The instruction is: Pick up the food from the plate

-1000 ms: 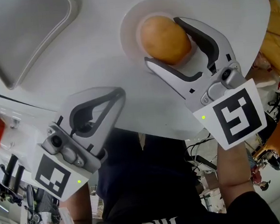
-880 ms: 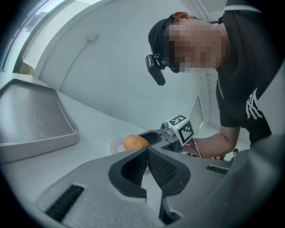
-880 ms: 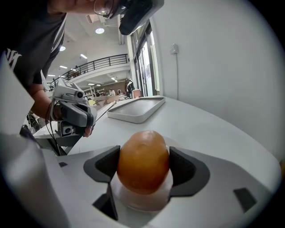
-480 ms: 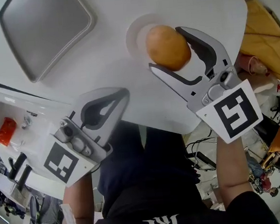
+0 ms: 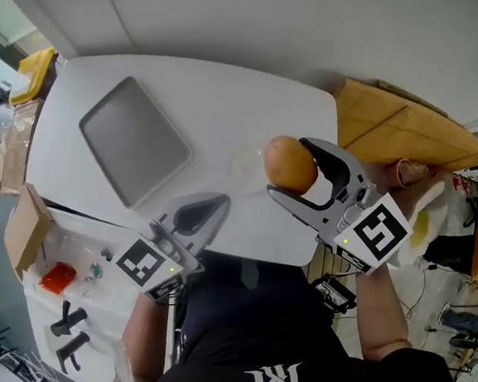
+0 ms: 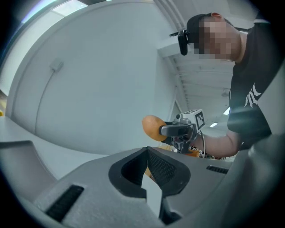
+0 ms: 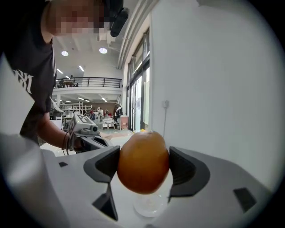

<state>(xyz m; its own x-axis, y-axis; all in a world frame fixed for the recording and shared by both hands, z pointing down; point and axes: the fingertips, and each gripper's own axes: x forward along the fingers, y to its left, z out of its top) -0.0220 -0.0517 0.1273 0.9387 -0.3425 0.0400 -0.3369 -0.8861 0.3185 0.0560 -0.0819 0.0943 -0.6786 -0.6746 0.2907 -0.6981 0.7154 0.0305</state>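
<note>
1. Head view. The right gripper (image 5: 291, 167) is clamped on the food (image 5: 290, 163), one jaw on each flank, opened only as wide as the food. The food is a smooth orange-brown ovoid. Its long axis runs roughly 12 to 6 o'clock, crosswise to the squeeze.
2. The plate (image 5: 243, 166) is small and pale and sits on the table (image 5: 214, 97) at 9 o'clock from the food. It is bare.
3. The left gripper (image 5: 211, 205) hangs over the table's near edge at 8 o'clock from the food, well apart from it.
4. Only this view shows the grey tray (image 5: 135, 139), which lies at 10 o'clock on the white, rounded table. It also shows a tan board (image 5: 400, 130) at 3 o'clock and a cardboard box (image 5: 26, 229) at 9 o'clock.
5. Left gripper view. The left gripper (image 6: 149, 171) has its jaws pressed together with nothing between them.
6. Past them, at 12 o'clock, we see the right gripper (image 6: 178, 130) side-on, with the food (image 6: 151, 128) jutting from it toward 9 o'clock. A plain white wall stands behind.
7. Right gripper view. The food (image 7: 143, 161) stands upright between the dark pads (image 7: 185, 171) and touches both.
8. The plate (image 7: 149, 205) shows under the food at 6 o'clock. We cannot tell the gap between them from here.
9. The left gripper (image 7: 87, 131) is at 9 o'clock. Only here do we see a long hall with ceiling lights, tall windows and a railed gallery.
</note>
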